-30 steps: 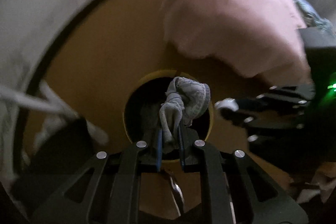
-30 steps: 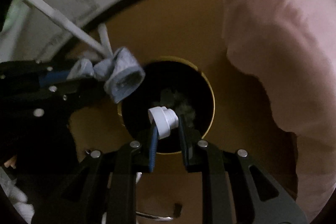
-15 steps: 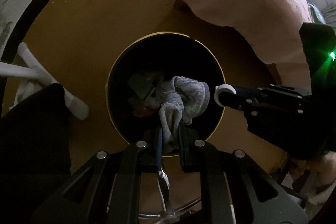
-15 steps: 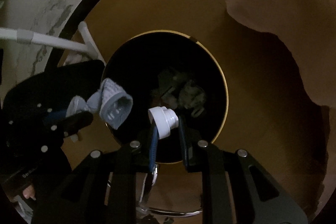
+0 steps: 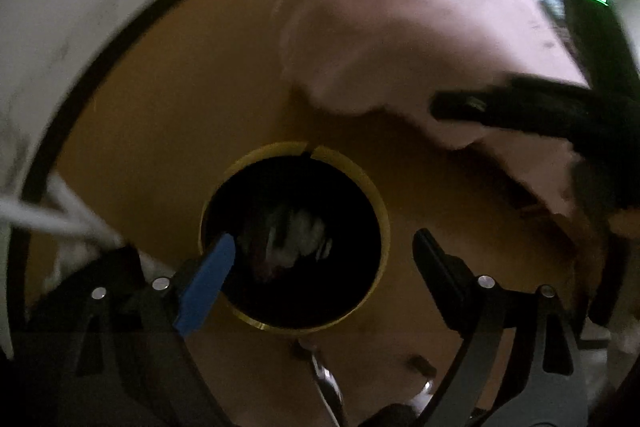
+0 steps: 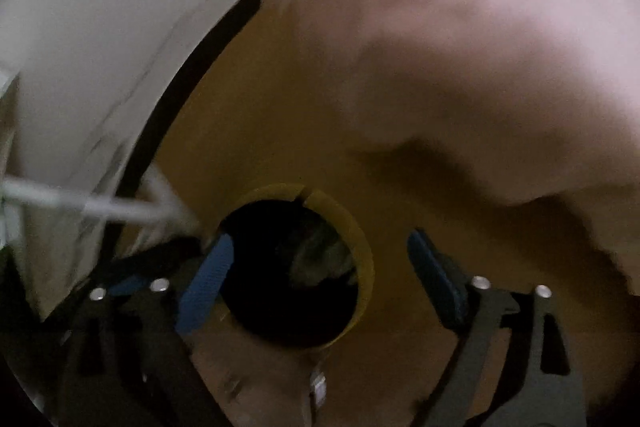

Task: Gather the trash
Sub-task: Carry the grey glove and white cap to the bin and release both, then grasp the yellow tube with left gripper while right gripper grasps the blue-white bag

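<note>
**Over the round hole, both tongs gape with nothing in them**

Above the dark opening, the left tongs (image 5: 324, 259) stand spread wide, the blue pad (image 5: 206, 285) at the hole's left rim and the other finger off to its right; nothing is held and neither finger seems to touch the rim. The right tongs (image 6: 320, 267) are equally wide and equally bare over the same hole, and from the left view they appear as a dark shape far right.

The trash (image 5: 298, 231) lies down inside the hole (image 5: 294, 323), a pale crumpled heap, blurred and dim. It looks soft and light, likely to crush under a pinch and snag rather than slip; any loose fold would do as a hold, though it sits deep and needs none now.

Around the gold-rimmed hole spreads the tan surface (image 5: 160, 99). A pink cloth (image 5: 400, 27) drapes over its far right part; it would handle limp and light. White rods (image 5: 52, 215) cross at the left edge.
</note>
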Tool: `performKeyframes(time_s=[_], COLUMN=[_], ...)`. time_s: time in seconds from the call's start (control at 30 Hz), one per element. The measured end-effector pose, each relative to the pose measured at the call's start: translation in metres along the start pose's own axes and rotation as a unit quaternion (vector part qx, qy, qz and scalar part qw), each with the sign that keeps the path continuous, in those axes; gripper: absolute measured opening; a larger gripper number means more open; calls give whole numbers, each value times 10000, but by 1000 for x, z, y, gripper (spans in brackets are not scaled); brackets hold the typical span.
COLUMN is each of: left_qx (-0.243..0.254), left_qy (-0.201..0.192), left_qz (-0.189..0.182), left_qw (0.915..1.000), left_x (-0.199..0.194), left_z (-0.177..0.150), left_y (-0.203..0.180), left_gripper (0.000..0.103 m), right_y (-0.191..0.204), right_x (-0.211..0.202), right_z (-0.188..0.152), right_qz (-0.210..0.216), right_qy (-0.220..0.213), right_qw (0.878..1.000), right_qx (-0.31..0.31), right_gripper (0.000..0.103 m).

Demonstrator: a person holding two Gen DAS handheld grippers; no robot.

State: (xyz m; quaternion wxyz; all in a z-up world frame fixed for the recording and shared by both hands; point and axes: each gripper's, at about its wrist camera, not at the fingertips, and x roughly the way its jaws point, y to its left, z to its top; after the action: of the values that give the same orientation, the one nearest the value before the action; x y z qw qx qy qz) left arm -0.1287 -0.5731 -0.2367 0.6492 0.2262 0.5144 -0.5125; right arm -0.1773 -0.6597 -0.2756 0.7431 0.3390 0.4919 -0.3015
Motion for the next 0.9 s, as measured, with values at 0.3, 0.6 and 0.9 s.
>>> performKeyframes(time_s=[0.3, 0.6, 0.9], left_qx=[329, -2132, -3074], left_qy=[-2791, -2882, -1911], left_qz=[548, 2830, 3354], left_qw=[9581, 8896, 8698], left_x=[-254, -388, -443], left_z=[2, -127, -227], left_y=[-11, 183, 325], left_gripper=[96, 96, 81], right_y=[79, 214, 348], right_x=[-205, -235, -223], right_z=[-7, -51, -75], right_qz=[128, 743, 1680], right_qy=[-3366, -3576, -3039], right_qw=[9386, 9031, 8932], right_qx=[-746, -2260, -2857], right_gripper=[96, 96, 96])
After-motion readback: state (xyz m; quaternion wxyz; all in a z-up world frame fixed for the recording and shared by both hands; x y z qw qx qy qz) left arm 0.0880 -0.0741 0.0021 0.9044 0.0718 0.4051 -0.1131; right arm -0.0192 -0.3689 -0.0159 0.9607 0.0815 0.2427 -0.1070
